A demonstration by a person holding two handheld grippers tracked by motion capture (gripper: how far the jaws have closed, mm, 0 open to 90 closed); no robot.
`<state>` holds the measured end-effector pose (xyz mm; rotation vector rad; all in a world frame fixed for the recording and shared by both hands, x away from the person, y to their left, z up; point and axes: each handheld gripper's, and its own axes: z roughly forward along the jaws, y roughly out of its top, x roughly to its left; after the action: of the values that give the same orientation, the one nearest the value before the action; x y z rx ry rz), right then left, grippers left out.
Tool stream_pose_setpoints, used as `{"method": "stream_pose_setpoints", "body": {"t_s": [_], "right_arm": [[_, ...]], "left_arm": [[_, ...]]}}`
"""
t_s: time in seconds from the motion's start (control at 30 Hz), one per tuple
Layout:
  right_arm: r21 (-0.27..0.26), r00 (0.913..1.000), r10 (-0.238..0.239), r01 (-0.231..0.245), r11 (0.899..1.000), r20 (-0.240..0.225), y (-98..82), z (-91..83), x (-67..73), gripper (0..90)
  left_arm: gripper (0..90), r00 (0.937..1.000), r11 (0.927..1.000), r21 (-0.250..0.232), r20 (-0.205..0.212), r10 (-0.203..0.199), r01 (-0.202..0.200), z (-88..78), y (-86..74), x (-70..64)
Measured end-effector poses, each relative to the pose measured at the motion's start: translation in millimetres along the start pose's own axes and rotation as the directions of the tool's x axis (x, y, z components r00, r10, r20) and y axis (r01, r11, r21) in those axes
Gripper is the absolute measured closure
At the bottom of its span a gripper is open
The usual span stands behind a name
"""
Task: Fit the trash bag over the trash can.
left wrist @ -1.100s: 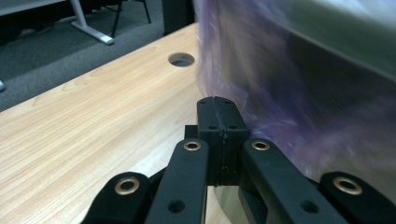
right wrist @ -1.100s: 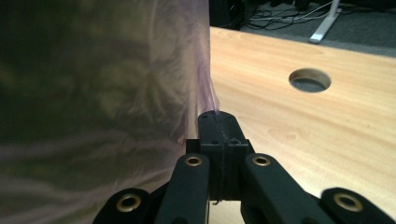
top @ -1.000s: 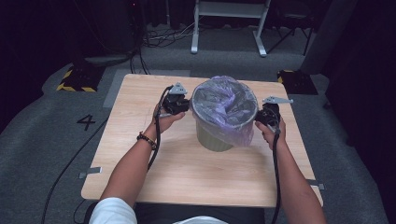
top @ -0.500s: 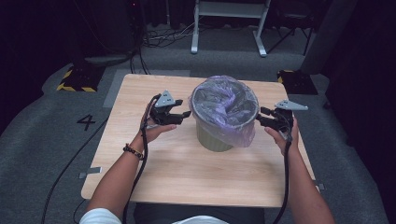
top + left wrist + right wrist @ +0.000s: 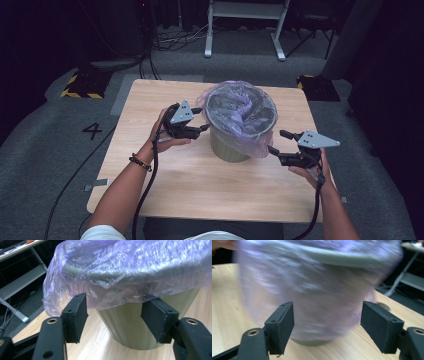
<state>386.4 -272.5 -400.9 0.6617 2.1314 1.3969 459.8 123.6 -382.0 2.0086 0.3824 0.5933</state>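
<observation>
Bin: pale green waste bin [image 5: 231,149] stands upright on the wooden table [image 5: 165,185], between my two grippers, with its base on the wood
Liner: purple plastic bag [image 5: 240,107] sits in the bin, its edge folded out over the rim and hanging partway down the outer wall; it droops lower on the side toward my right gripper
Left gripper: my left gripper [image 5: 199,120] is just beside the bin's rim, jaws pointing at it; my left hand [image 5: 161,134] grips the body from behind
Left jaws: parted, nothing between them; they have just closed in a little after opening. In the left gripper view the pads [image 5: 78,315] stand clear of the bag's hanging edge [image 5: 117,277], with the bin wall [image 5: 130,322] showing beyond the gap
Right gripper: my right gripper [image 5: 280,141] is near the bag's lower hem on the far side of the bin from my left, jaws pointing back toward it, not touching
Right jaws: wide apart and empty; they have just been opening. In the right gripper view the pads [image 5: 284,325] frame the blurred bag-covered bin [image 5: 312,295] ahead of them, with table wood below
Cables: one black cable [image 5: 150,185] trails back from my left gripper along my forearm
</observation>
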Motion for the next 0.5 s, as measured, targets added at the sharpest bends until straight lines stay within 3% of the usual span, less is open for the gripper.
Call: {"method": "stream_pose_setpoints", "body": {"t_s": [0.1, 0.13, 0.17, 0.2, 0.23, 0.3, 0.33, 0.43, 0.5], "right_arm": [[0.012, 0.9988, -0.047, 0.046, 0.999, 0.013, 0.4, 4.9, 18.2, 24.0], [0.015, 0.9957, -0.085, 0.085, 0.996, 0.037, 0.0, 9.4, 30.5, 24.1], [0.017, 0.9943, -0.093, 0.092, 0.996, 0.052, 0.0, 11.3, 33.9, 23.9], [0.017, 0.9943, -0.093, 0.092, 0.996, 0.052, 0.0, 11.3, 33.9, 23.9], [0.028, 0.9889, -0.123, 0.122, 0.992, 0.082, -0.5, 16.8, 42.3, 24.9], [0.034, 0.9862, -0.131, 0.128, 0.991, 0.101, -0.7, 18.7, 44.2, 27.3], [0.044, 0.9815, -0.141, 0.137, 0.990, 0.129, -1.4, 21.9, 46.3, 33.3], [0.054, 0.9789, -0.143, 0.136, 0.989, 0.147, -3.1, 28.9, 46.7, 55.2], [0.049, 0.9821, -0.146, 0.141, 0.989, 0.119, -4.9, 32.8, 46.0, 75.2]], "left_arm": [[53.7, 0.9999, 0.9999, 0.011, 0.006, 0.013, -0.013, 3.5, -0.6, 1.2], [67.6, 0.9997, 0.9998, 0.010, 0.017, 0.018, -0.018, 4.0, -1.3, 1.2], [74.7, 0.9997, 0.9998, 0.010, 0.013, 0.019, -0.019, 4.6, -1.6, 0.9], [74.7, 0.9998, 0.9996, 0.017, 0.004, 0.021, -0.021, 5.4, -1.7, 1.3], [86.8, 0.9998, 0.9998, 0.013, 0.012, 0.017, -0.017, 6.0, -2.2, 1.4], [90.0, 0.9997, 0.9999, 0.003, 0.023, 0.012, -0.012, 5.7, -2.7, 1.2], [90.0, 0.9995, 0.9999, 0.002, 0.030, 0.010, -0.010, 5.6, -2.9, 1.1], [90.0, 0.9995, 0.9999, 0.008, 0.028, 0.011, -0.011, 6.0, -4.8, -0.6], [90.0, 0.9995, 0.9999, 0.010, 0.030, -0.004, 0.004, 6.0, -8.7, -0.2]]}}
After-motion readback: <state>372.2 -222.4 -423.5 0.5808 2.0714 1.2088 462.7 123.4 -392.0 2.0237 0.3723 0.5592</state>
